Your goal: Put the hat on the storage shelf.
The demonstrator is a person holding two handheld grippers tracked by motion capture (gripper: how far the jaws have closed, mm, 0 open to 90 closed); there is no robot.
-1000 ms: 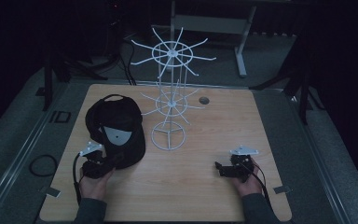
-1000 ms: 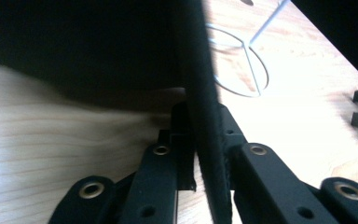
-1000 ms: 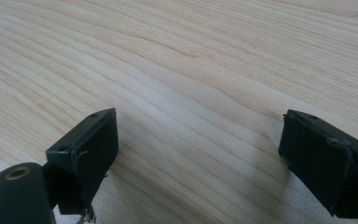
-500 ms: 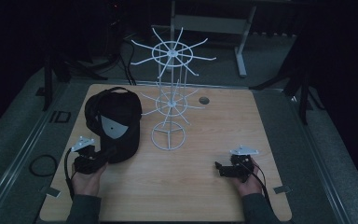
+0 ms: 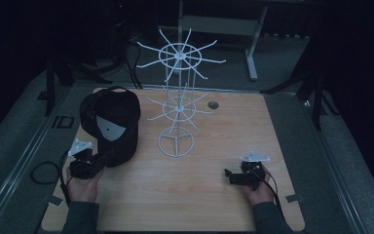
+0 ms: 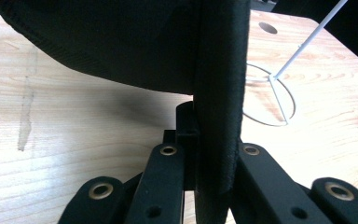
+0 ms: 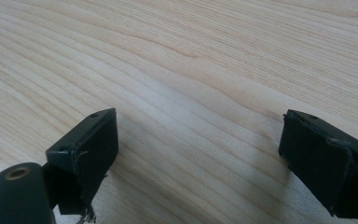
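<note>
Wooden table [image 5: 199,195]: black cap [image 5: 111,122], crown up.

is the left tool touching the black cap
Touching. In the left gripper view the left tool has its jaws pressed on both sides of the black cap brim edge, no gap showing.

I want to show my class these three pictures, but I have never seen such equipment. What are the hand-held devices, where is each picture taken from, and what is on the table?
A person holds a two-jaw tool in each hand. The high view looks down on a wooden table with a black baseball cap and a white wire display stand. The other two pictures come from cameras riding on the tools. The left claw is shut on the cap's edge, seen between its jaws in the left gripper view. The right claw is open over bare wood, holding nothing.
</note>
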